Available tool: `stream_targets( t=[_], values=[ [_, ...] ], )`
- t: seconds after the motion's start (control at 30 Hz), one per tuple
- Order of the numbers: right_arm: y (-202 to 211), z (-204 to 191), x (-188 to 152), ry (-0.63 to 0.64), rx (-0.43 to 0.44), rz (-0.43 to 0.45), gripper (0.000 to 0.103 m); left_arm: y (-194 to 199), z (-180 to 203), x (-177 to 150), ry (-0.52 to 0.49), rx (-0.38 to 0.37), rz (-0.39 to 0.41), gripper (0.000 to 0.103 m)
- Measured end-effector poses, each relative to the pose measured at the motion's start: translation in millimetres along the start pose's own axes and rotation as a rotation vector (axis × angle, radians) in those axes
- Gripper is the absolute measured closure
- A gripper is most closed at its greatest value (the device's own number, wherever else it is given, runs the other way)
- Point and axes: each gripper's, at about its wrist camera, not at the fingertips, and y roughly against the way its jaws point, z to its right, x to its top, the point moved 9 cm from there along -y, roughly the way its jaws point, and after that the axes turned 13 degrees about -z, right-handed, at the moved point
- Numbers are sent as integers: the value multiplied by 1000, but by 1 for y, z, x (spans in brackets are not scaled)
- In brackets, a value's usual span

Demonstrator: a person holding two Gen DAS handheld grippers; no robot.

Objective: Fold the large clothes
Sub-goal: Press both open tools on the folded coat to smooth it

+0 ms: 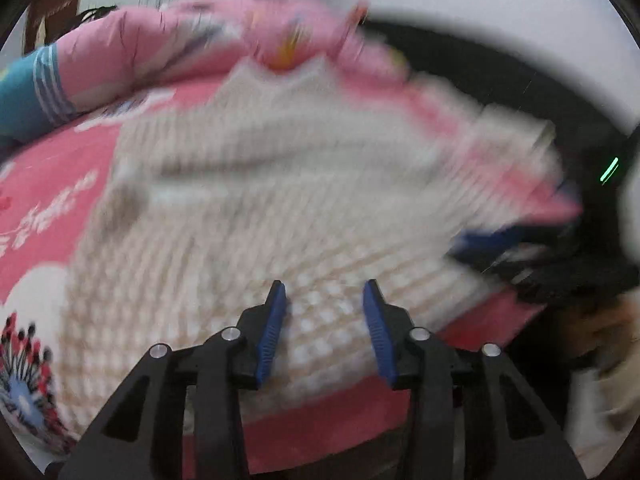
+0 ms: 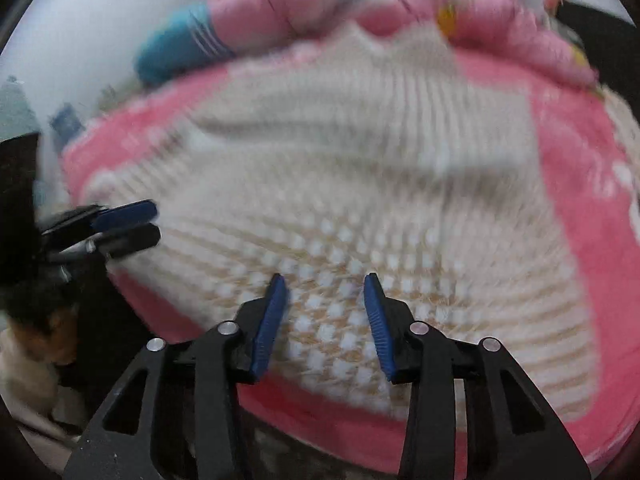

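While both tools, left (image 1: pixel 325 332) and right (image 2: pixel 326 326), hang spread and empty above the garment (image 1: pixel 248 208), its near hem should be pinched evenly.

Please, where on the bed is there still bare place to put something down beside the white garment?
The white checked garment covers most of the pink bedsheet. Bare sheet remains as a strip on the right of the right wrist view, between garment and bed edge, and a narrower band along the near edge. The far side is crowded by the rolled pink quilt.
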Motion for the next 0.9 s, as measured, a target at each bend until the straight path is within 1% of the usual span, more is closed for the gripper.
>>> stream_targets(
  t=[0.03, 0.07, 0.1, 0.17, 0.23, 0.27, 0.3, 0.33, 0.37, 0.4, 0.43, 0.5, 0.53, 0.6, 0.63, 0.67, 0.7, 0.73, 0.77, 0.8, 0.83, 0.9],
  values=[
    [0, 3, 0, -24, 44, 10, 63, -4, -4, -2, 24, -28, 19, 62],
    [6, 4, 1, -44, 67, 8, 63, 0, -9, -1, 56, -73, 38, 62],
    [17, 2, 2, -57, 62, 6, 63, 5, -12, 1, 72, -79, 36, 62],
    [36, -5, 1, -34, 22, 23, 63, 20, -15, 4, 85, -42, 54, 64],
    [58, -28, -2, 39, 27, 77, 64, 42, -6, 4, 34, -65, 107, 64],
    [61, -40, -3, 67, 32, 90, 64, 46, -3, 2, 23, -72, 115, 60],
    [53, -47, -4, 83, 17, 83, 64, 44, -2, -1, 18, -51, 105, 57],
    [37, -51, -6, 92, -9, 51, 64, 37, -3, -6, 21, -18, 81, 53],
    [16, -49, -8, 98, -45, 20, 64, 17, -8, -15, 31, 42, 23, 51],
    [4, -43, -6, 102, -58, 18, 64, 7, -11, -18, 35, 49, 7, 51],
    [0, -42, -7, 102, -62, 38, 63, 4, -12, -20, 34, 54, 36, 50],
    [10, -43, -6, 82, -49, 32, 63, 11, -9, -18, 21, 76, 48, 50],
    [21, -44, -6, 70, -50, 29, 64, 20, -8, -16, 26, 72, 52, 51],
    [39, -43, -10, 75, -61, 57, 64, 41, -8, -10, 25, 40, 107, 50],
    [47, -46, -10, 83, -72, 85, 64, 45, -9, -9, 24, 49, 130, 47],
    [44, -45, -13, 84, -84, 87, 63, 46, -17, -9, 35, 84, 137, 43],
    [38, -44, -14, 81, -105, 74, 61, 37, -23, -10, 50, 111, 114, 42],
    [18, -40, -19, 79, -132, 37, 59, 21, -36, -16, 82, 146, 57, 42],
    [3, -31, -20, 79, -129, 32, 58, 9, -44, -22, 103, 128, 32, 41],
    [0, -30, -21, 75, -121, 37, 58, 7, -44, -22, 109, 113, 53, 41],
    [6, -29, -20, 64, -99, 36, 58, 11, -43, -22, 107, 109, 67, 41],
    [29, -25, -17, 31, -71, 37, 58, 25, -43, -19, 114, 101, 71, 41]
  ],
)
